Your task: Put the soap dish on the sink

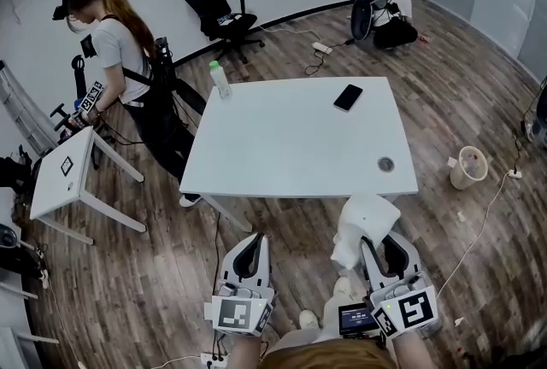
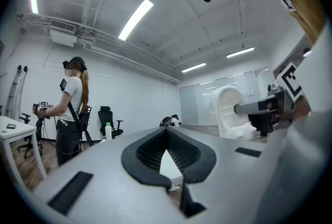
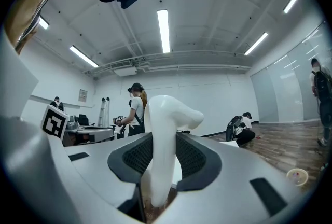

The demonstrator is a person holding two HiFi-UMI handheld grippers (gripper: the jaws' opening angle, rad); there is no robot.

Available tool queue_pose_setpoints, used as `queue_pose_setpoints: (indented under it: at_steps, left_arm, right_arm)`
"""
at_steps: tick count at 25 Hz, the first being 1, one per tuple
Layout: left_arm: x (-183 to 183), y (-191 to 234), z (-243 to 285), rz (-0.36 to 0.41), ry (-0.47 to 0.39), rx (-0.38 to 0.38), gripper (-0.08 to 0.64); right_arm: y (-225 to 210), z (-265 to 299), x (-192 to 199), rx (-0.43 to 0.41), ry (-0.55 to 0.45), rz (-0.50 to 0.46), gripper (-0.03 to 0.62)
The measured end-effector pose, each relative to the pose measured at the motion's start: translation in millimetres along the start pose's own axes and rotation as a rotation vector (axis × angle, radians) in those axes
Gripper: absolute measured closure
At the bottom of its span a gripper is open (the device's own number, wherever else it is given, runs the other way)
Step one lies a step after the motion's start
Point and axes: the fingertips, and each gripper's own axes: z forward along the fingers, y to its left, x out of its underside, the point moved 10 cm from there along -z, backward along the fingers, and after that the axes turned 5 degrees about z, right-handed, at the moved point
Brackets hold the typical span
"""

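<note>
Soap dish (image 1: 363, 226), white and curved, stands on edge between the jaws of the right claw (image 1: 382, 243), which are clamped on its lower part. In the right gripper view its rounded top rises above the dark pads and leans to the right. The dish hangs over the wooden floor (image 1: 128, 273), just short of the near edge of the white counter (image 1: 291, 145) that lies ahead of both claws. The left claw (image 1: 254, 239) is held level beside the right one, a little apart from it, its jaws pressed together with nothing between them. On the counter, far ahead of the right claw, lies a black smartphone (image 1: 348, 96). Nearer to that claw, close to the counter's near right corner, sits a small dark round disc (image 1: 385, 163). Far ahead of the left claw, at the far left corner, stands a clear bottle with a green cap (image 1: 220, 79). Well off to the left of the left claw is a smaller white counter (image 1: 51, 188) with a square marker on top, and a standing person in a dark cap and white T-shirt (image 1: 120, 51) is beside it. Beyond the main counter are a black office chair (image 1: 218, 4) and a person crouched on the floor (image 1: 389, 13) by the wall. To the right of the right claw, a pale bin (image 1: 468, 166) stands on the floor.
</note>
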Motion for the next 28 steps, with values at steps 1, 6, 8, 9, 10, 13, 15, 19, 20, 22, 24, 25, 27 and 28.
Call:
queue_pose_setpoints:
  at_steps: [1, 6, 8, 9, 10, 13, 15, 19, 20, 22, 24, 25, 27, 28]
  left_arm:
    - [0, 2, 12, 0.0, 0.0, -0.005, 0.554]
    - [-3, 10, 64, -0.011, -0.005, -0.036, 0.554]
    - [-5, 7, 85, -0.007, -0.01, -0.037, 0.554]
    - [-7, 5, 95, -0.005, -0.012, -0.035, 0.554]
    - [-8, 4, 103, -0.004, -0.012, -0.033, 0.554]
    - [-9, 3, 123, 0.0, -0.002, -0.036, 0.554]
    - [-12, 1, 136, 0.005, 0.0, -0.041, 0.554]
    - [-25, -7, 154, 0.049, -0.014, -0.041, 0.554]
    - [-26, -10, 159, 0.054, -0.02, -0.04, 0.554]
    - [-27, -16, 169, 0.057, -0.024, -0.033, 0.554]
    - [-25, -21, 176, 0.059, -0.012, -0.022, 0.554]
    - [-24, -22, 178, 0.056, -0.005, -0.02, 0.554]
    - [-22, -21, 181, 0.047, 0.004, -0.019, 0.554]
    - [-21, -19, 183, 0.048, 0.011, -0.019, 0.554]
  right_arm:
    - [-7, 11, 0, -0.008, 0.003, 0.0, 0.456]
    - [-38, 61, -8, -0.059, 0.009, -0.009, 0.456]
    - [-54, 74, -14, -0.068, 0.0, -0.014, 0.456]
    - [-61, 80, -16, -0.069, -0.003, -0.015, 0.456]
    - [-69, 85, -18, -0.068, -0.002, -0.014, 0.456]
    - [-87, 98, -18, -0.072, 0.008, -0.006, 0.456]
    - [-98, 104, -21, -0.079, 0.006, -0.001, 0.456]
    - [-114, 110, -25, -0.1, 0.0, 0.0, 0.457]
    - [-117, 112, -25, -0.102, -0.001, 0.002, 0.456]
    - [-125, 115, -23, -0.105, 0.001, 0.007, 0.456]
    - [-133, 117, -21, -0.107, 0.011, 0.013, 0.456]
    - [-135, 119, -20, -0.108, 0.015, 0.017, 0.456]
    - [-140, 124, -17, -0.107, 0.021, 0.023, 0.456]
    - [-141, 129, -16, -0.106, 0.022, 0.026, 0.456]
